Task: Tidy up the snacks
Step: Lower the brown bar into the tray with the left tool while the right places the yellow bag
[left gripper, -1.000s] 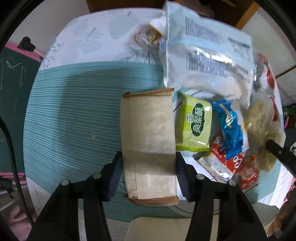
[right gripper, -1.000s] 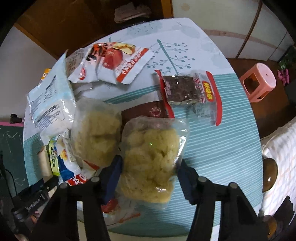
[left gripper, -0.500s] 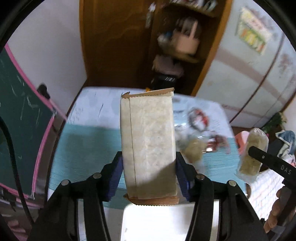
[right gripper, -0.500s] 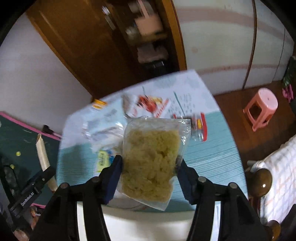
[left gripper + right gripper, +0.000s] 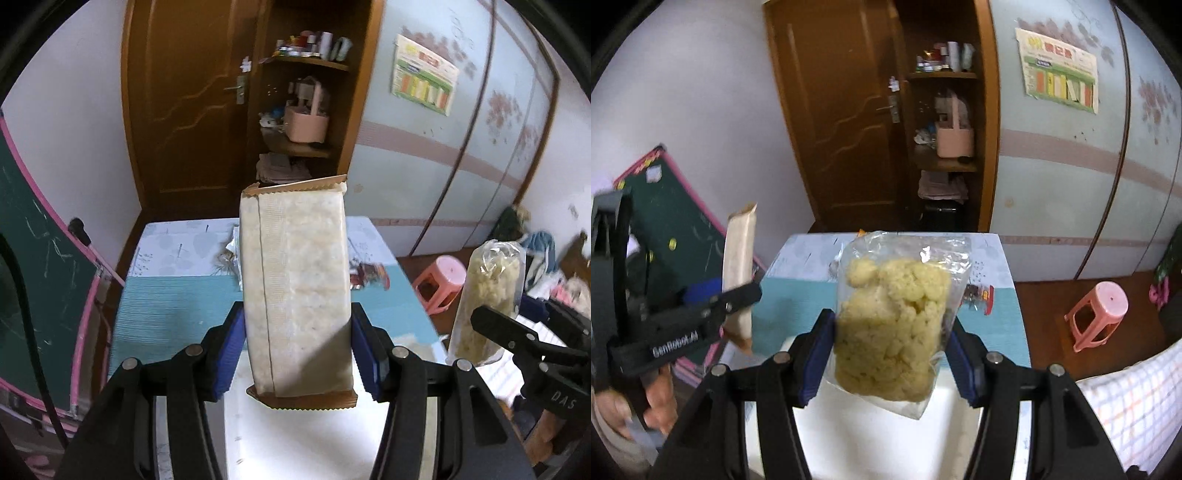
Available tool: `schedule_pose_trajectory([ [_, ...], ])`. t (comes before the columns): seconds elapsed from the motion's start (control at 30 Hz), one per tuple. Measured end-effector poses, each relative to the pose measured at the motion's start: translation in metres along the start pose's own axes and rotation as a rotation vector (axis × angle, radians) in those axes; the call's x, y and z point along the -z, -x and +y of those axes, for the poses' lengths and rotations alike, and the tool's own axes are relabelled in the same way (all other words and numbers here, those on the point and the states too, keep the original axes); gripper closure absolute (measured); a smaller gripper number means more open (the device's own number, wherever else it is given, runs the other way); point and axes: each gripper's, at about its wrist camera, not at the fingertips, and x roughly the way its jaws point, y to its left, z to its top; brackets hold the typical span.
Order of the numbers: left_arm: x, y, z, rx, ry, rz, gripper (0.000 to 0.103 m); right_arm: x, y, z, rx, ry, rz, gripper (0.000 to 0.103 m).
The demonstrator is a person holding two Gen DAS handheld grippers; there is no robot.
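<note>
The left gripper (image 5: 297, 350) pinches a beige snack packet (image 5: 295, 291) between its blue pads (image 5: 231, 350), holding it upright in the air above the near end of the table (image 5: 166, 306). To its right, the right gripper (image 5: 890, 350) is clamped on a clear bag of yellow puffed snacks (image 5: 892, 332), also lifted off the table. A few wrapped snacks (image 5: 977, 297) lie on the tabletop beyond, and a pink basket (image 5: 306, 123) sits on the wooden shelf (image 5: 295, 149); its contents cannot be made out.
</note>
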Motion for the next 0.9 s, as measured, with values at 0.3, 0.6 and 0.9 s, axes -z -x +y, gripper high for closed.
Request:
schedule_pose_trajectory([
  [0.3, 0.077, -0.024, -0.018, -0.055, -0.103, 0.077, 0.05, 0.079, -0.019, 0.0, 0.105, 0.015, 0.121, 0.045],
  [0.6, 0.12, -0.065, -0.02, -0.065, -0.09, 0.229, 0.046, 0.131, -0.058, 0.01, 0.078, -0.007, 0.284, 0.044],
  [0.9, 0.126, -0.07, -0.017, -0.081, -0.07, 0.251, 0.008, 0.143, -0.07, 0.002, 0.106, -0.081, 0.323, 0.043],
])
